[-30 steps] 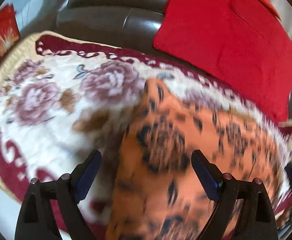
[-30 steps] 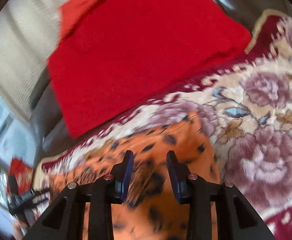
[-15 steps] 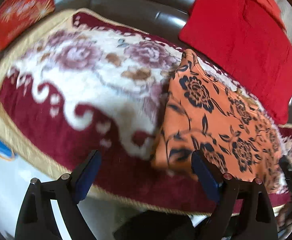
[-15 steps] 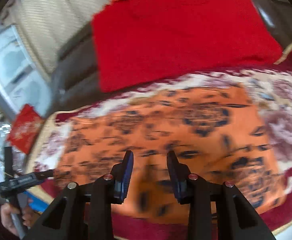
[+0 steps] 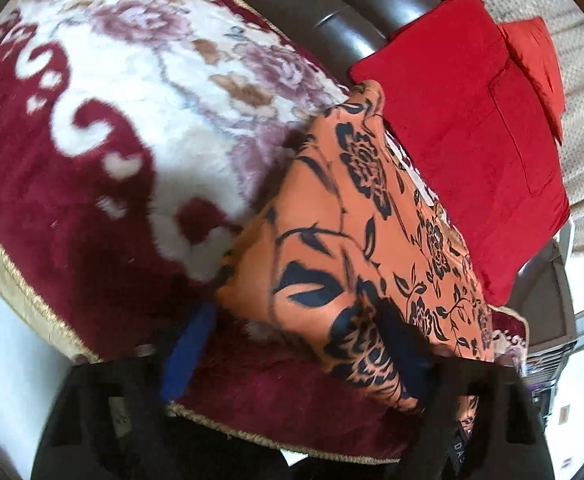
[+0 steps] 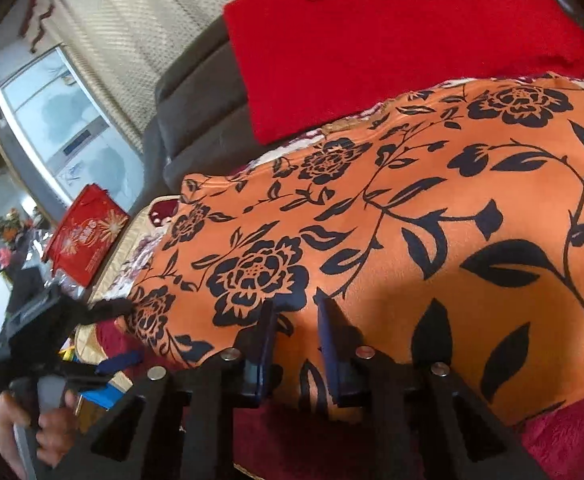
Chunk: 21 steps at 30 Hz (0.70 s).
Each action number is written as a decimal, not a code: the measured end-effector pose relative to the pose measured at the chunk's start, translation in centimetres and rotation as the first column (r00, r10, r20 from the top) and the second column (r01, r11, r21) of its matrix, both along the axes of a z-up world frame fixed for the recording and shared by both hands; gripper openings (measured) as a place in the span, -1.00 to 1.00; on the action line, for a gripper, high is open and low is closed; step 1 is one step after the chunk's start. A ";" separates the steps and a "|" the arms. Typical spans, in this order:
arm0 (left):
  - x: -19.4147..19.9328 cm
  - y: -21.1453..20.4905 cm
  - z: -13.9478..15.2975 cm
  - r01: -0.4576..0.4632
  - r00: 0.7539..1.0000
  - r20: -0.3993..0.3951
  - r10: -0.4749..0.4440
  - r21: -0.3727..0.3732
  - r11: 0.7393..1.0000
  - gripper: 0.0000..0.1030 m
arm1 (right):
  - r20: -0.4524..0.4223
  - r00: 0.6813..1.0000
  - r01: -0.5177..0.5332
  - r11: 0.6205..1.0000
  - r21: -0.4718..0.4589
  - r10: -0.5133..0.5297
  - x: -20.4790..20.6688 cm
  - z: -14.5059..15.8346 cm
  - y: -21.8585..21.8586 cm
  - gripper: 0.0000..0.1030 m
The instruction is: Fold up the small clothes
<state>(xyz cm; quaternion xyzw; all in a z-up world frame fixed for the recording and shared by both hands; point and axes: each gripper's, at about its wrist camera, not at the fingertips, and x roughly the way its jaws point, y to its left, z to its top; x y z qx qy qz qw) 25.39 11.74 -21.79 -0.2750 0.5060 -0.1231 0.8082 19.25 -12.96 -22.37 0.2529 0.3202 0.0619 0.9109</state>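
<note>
An orange garment with a black flower print (image 5: pixel 356 216) (image 6: pixel 392 220) lies spread flat on a floral blanket (image 5: pixel 103 128). My left gripper (image 5: pixel 296 352) is at its near left corner. The jaws are closing, one blue finger on the blanket and the other on the print, with the corner between them and not pinched. In the right wrist view the left gripper (image 6: pixel 121 332) sits at that same corner, held by a hand (image 6: pixel 31 420). My right gripper (image 6: pixel 298 354) is at the near hem, its jaws closing to a narrow gap with orange cloth showing in it.
A red cushion (image 5: pixel 472 140) (image 6: pixel 392 40) leans on the dark leather sofa back (image 6: pixel 195 120) just behind the garment. A red gift bag (image 6: pixel 83 236) stands past the blanket's far end, near a window. The blanket's gold-trimmed edge (image 5: pixel 23 288) drops to pale floor.
Both grippers have come down and back from over the garment to its near edge. Both pairs of jaws stand narrower than before. The left view has rolled.
</note>
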 end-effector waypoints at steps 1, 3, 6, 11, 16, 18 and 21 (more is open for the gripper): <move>0.3 -0.8 0.1 0.016 1.000 0.006 -0.016 0.030 0.999 0.04 | 0.000 1.000 0.000 1.000 -0.009 0.000 0.0 -0.2 0.0 -0.61; 0.6 -1.6 0.4 0.022 0.999 0.027 -0.024 0.069 0.997 -0.06 | -0.001 1.000 -0.001 1.000 0.001 0.001 -0.1 0.0 -0.2 -0.64; 1.2 -2.2 0.3 0.004 1.000 0.027 -0.006 0.072 0.997 -0.06 | -0.040 0.999 -0.005 1.000 0.018 0.006 0.0 0.6 -0.6 -0.65; 1.8 -1.9 -0.5 -0.037 0.999 0.007 0.037 -0.006 0.999 0.36 | 0.060 0.998 0.025 1.000 -0.006 -0.024 -1.4 4.8 -2.1 -0.61; 2.6 -2.1 -1.1 -0.069 0.998 -0.014 0.069 -0.022 0.997 0.34 | 0.039 0.981 0.185 0.979 0.083 -0.189 -0.7 4.9 -6.7 -0.61; 2.8 -2.1 -1.0 -0.083 0.996 -0.018 0.083 -0.007 0.997 0.16 | -0.067 0.977 0.209 0.969 0.129 -0.202 0.4 2.1 -8.1 -0.59; 2.9 -2.1 -0.8 -0.075 0.997 -0.008 0.075 0.010 0.997 0.04 | -0.071 0.977 0.208 0.969 0.132 -0.200 0.4 1.6 -8.5 -0.83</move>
